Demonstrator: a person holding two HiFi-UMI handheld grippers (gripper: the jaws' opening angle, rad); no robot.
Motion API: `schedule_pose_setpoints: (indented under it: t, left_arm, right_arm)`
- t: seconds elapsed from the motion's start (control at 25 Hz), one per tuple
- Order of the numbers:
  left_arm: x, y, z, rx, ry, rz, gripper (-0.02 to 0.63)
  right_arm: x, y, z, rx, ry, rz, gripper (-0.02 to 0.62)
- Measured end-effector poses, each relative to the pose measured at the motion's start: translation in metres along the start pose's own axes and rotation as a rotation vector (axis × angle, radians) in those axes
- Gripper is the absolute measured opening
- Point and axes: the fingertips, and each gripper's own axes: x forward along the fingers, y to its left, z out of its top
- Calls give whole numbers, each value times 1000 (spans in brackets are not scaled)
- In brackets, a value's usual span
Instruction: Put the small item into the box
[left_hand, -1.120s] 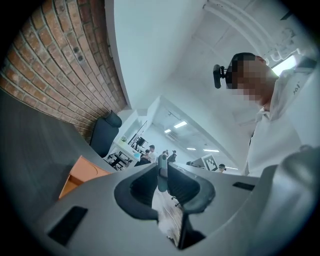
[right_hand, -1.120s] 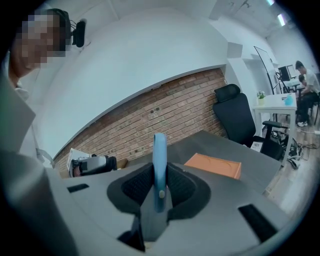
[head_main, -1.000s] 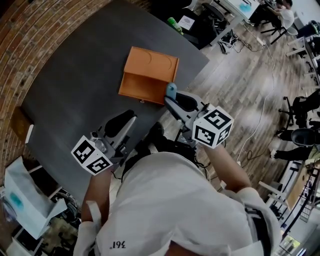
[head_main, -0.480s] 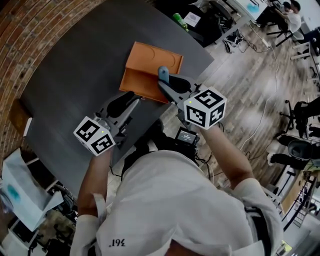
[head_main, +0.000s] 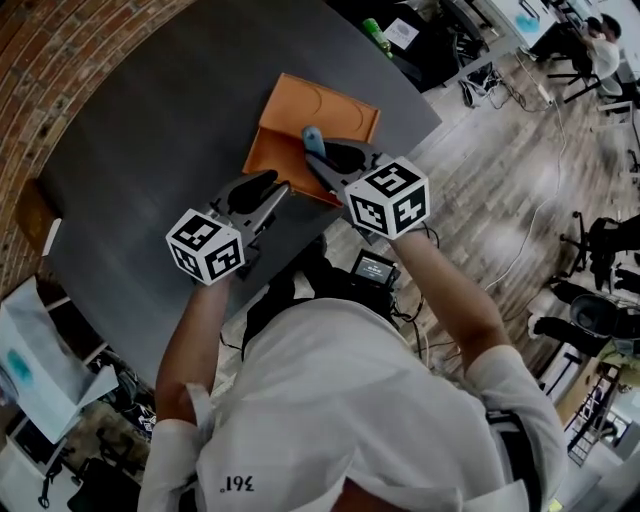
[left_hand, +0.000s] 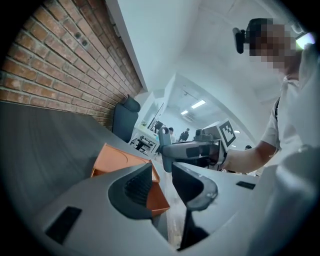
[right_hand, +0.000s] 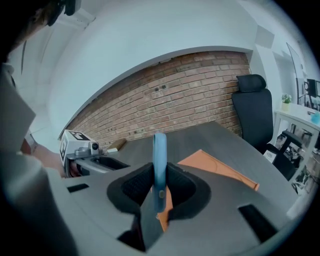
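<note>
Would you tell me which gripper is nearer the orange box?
Right. The right gripper, holding a blue item, is above the orange box; the left gripper, jaws apart, sits just short of its near edge.

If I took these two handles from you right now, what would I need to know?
Right gripper: fingers shut on the blue small item, which is upright and, in the head view, over the orange box.
Left gripper: fingers apart, nothing between them, close to the box's near edge.
The box lies open on the grey table.
Done: item picked up.
Left: lower it into the box and let go.
</note>
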Motion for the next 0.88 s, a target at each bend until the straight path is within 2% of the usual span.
schedule_pose_setpoints:
  t: [0.36,0.88]
  left_arm:
    - [16,33,-36,-31,93,70,118]
    - [12,56,-61,-113,123,119,116]
  right_arm:
    - [55,-22,-59,-35,195,11,94]
    - [107,-31,-124,-51,406,7,94]
